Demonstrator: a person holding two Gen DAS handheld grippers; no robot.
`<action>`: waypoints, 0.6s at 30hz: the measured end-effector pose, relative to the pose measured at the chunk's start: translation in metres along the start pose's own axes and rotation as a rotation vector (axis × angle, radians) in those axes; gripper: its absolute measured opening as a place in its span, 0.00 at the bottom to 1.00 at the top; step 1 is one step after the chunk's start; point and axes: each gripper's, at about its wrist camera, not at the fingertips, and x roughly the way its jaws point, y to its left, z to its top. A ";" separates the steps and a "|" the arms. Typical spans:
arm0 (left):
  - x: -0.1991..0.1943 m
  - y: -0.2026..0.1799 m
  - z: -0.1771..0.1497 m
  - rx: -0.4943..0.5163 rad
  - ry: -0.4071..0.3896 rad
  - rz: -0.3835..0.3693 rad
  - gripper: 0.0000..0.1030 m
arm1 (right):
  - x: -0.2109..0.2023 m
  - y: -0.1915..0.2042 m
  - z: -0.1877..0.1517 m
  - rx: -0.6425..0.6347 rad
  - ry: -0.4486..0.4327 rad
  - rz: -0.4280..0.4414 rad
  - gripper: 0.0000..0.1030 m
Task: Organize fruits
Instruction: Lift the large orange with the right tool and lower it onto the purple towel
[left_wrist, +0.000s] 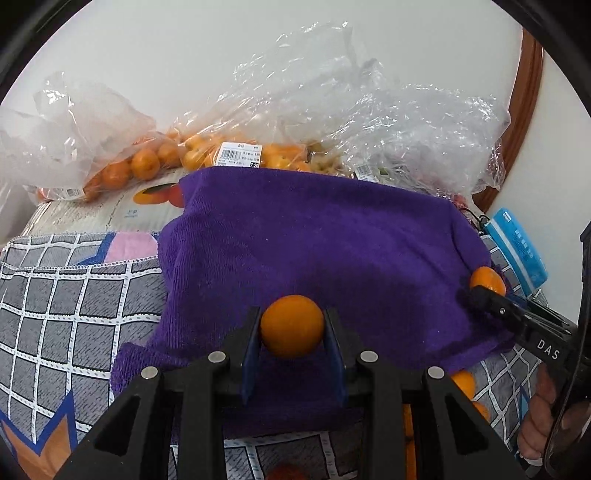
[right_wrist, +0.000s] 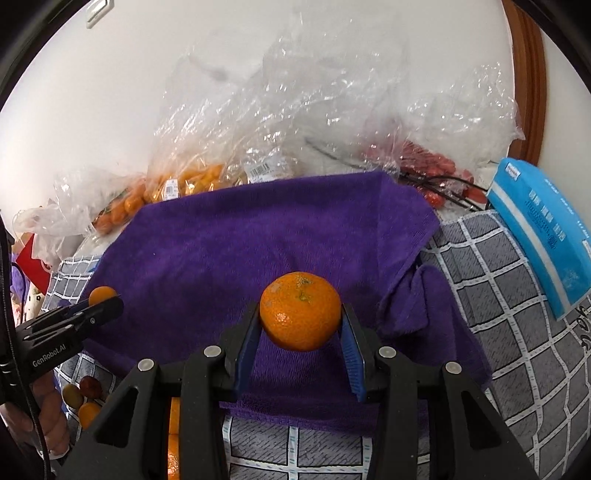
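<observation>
Left tongs clamped on smooth round kumquat, right tongs gripping dimpled mandarin, over fuzzy purple towel

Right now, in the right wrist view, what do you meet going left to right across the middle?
Left claw holding a small orange → purple towel → mandarin in the right claw → checked cloth → blue packet.

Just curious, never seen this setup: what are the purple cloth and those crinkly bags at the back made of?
The purple cloth looks like soft microfibre or terry: matte, with fine ribbed pile. The bags look like thin clear plastic film: glossy, creased and see-through.
</observation>
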 end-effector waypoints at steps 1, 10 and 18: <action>0.000 0.000 0.000 0.003 -0.001 0.003 0.30 | 0.002 0.001 -0.001 -0.002 0.004 0.002 0.41; 0.004 0.001 0.000 0.013 0.002 0.022 0.30 | 0.010 0.005 -0.005 -0.026 0.023 -0.013 0.41; 0.004 -0.001 -0.001 0.033 -0.002 0.033 0.30 | 0.010 0.007 -0.006 -0.041 0.027 -0.028 0.41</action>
